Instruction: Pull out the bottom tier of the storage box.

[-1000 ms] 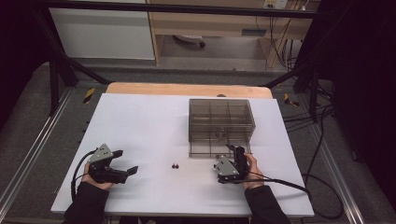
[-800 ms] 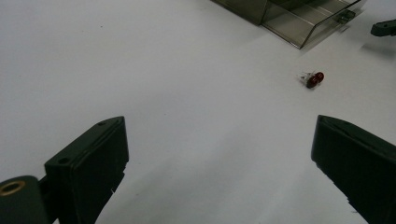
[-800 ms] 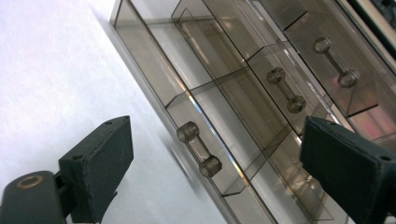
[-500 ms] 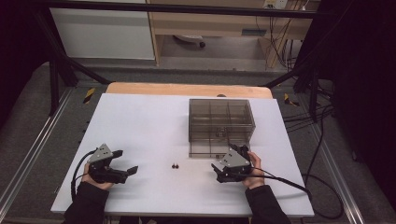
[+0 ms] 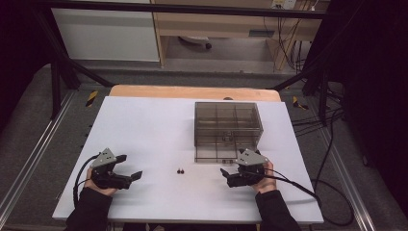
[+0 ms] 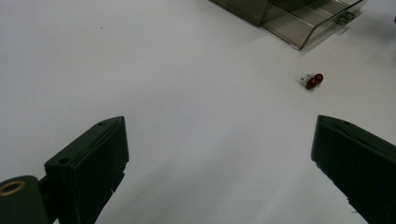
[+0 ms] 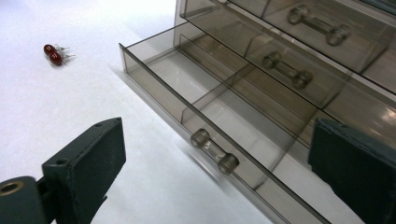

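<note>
Resting on a white table (image 5: 144, 125), two hand-held grippers flank a pair of small red earrings (image 5: 181, 170) and a smoked clear-plastic drawer organizer (image 5: 226, 130). Compared with a second ago, the right gripper (image 5: 230, 177) has swung from pointing up at the organizer's front to lying level, its jaws now aimed left toward the earrings; its jaws have just been opening and stand wide with nothing between them. The left gripper (image 5: 129, 168) sits where it was near the table's front left, jaws likewise spread wide and empty. The earrings and the organizer lie where they did before.

The right gripper view shows the bottom drawer (image 7: 205, 112) pulled out and empty, its clear bar handle (image 7: 214, 151) just ahead of the jaws, with two more bar handles (image 7: 287, 70) on closed drawers above it. The earrings (image 7: 53, 52) lie on the table beyond the drawer's open corner, apart from it. In the left gripper view they (image 6: 314, 80) sit ahead and to the right of the jaws, short of the drawer (image 6: 308, 23).

Counted: two grippers, two red earrings lying touching, one organizer, three drawer handles in sight, one drawer open. The earrings rest between the two grippers, nearer the organizer's front left corner, held by neither.
</note>
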A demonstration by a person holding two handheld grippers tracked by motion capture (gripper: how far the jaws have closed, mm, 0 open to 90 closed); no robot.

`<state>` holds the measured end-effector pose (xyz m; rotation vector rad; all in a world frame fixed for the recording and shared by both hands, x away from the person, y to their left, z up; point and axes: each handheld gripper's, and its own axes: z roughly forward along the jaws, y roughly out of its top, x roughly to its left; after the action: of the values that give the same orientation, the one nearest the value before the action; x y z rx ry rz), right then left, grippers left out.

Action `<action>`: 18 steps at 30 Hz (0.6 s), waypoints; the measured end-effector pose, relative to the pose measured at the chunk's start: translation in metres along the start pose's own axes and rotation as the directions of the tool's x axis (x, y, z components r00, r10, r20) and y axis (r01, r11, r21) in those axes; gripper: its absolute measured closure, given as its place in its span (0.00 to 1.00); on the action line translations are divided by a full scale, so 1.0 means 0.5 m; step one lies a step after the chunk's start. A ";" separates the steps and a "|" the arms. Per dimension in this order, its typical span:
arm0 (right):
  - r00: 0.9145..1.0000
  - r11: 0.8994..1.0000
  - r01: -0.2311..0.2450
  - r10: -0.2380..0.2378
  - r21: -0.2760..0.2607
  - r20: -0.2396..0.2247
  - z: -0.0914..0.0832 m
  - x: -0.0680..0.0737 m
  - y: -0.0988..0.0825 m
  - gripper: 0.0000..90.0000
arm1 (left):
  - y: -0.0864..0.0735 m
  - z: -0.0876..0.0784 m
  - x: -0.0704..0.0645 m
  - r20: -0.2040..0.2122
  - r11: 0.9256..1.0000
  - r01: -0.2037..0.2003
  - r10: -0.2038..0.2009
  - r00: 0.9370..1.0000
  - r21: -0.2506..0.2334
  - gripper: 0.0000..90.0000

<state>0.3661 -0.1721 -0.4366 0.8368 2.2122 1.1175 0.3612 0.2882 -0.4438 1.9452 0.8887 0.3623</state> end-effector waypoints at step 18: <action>0.978 0.981 -0.193 0.190 -0.035 -0.082 -0.038 -0.043 -0.011 0.01 | 0.000 0.001 -0.001 0.002 1.000 0.002 -0.002 1.000 0.003 0.04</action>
<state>0.3659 -0.1999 -0.4276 1.0209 2.1987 1.3042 0.3610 0.2875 -0.4439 1.9471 0.8901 0.3581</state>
